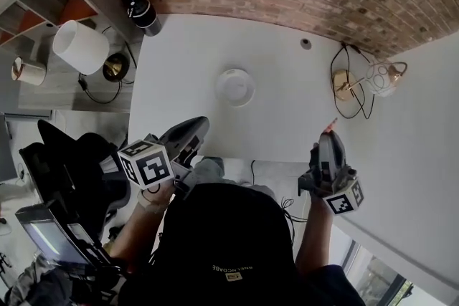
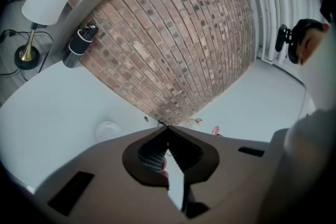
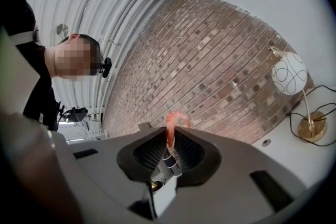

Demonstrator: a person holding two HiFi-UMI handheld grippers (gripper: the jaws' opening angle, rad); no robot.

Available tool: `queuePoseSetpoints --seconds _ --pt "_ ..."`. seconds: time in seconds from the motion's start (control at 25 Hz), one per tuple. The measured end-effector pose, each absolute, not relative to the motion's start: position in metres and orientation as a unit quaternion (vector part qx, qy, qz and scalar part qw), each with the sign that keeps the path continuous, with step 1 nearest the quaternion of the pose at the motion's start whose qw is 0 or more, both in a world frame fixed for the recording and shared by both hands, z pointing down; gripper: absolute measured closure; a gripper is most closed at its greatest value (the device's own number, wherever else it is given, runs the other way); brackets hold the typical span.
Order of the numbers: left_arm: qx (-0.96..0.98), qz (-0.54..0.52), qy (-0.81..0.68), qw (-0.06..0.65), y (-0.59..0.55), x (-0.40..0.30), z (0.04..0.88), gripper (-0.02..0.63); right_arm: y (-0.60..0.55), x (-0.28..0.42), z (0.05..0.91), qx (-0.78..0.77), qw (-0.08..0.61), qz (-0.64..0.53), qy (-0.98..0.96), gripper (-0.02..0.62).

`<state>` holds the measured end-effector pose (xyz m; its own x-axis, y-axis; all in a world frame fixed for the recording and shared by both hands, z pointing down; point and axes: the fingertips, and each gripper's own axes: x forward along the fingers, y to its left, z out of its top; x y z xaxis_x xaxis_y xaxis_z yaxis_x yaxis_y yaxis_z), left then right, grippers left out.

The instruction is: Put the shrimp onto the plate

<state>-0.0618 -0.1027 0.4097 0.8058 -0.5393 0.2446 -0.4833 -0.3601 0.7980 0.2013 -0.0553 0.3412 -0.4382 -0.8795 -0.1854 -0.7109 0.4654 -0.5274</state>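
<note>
One shrimp point(image 3: 176, 120), pink, clamped at tips of right gripper point(image 3: 170, 132), held above near right part of white table point(image 1: 287, 118). One plate point(image 1: 234, 87) at table middle, bare. Left gripper point(image 2: 167, 128) near left, jaws clenched on nothing. Two lamps: one far right point(image 1: 380, 79), one far left point(image 1: 80, 46).

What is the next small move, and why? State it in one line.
Probably carry the right gripper forward and leftward toward the plate. Its jaws are shut on the shrimp near the front edge of the table, while the plate lies farther in with nothing on it.
</note>
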Motion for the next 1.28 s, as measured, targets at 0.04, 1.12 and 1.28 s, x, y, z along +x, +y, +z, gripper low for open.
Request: queuePoseSetpoints --seconds 0.04,1.12,1.28 --pt "0.823 -0.030 -0.309 0.476 -0.107 -0.067 0.411 0.603 -0.062 0.197 0.341 -0.484 0.220 -0.189 0.826 0.549" --pt "0.783 -0.068 -0.369 0.495 -0.116 -0.109 0.431 0.603 -0.182 0.109 0.396 -0.415 0.013 -0.220 0.882 0.550" --pt "0.774 -0.077 -0.391 0.493 -0.110 -0.103 0.428 0.603 -0.193 0.106 0.418 -0.394 -0.033 -0.230 0.889 0.550"
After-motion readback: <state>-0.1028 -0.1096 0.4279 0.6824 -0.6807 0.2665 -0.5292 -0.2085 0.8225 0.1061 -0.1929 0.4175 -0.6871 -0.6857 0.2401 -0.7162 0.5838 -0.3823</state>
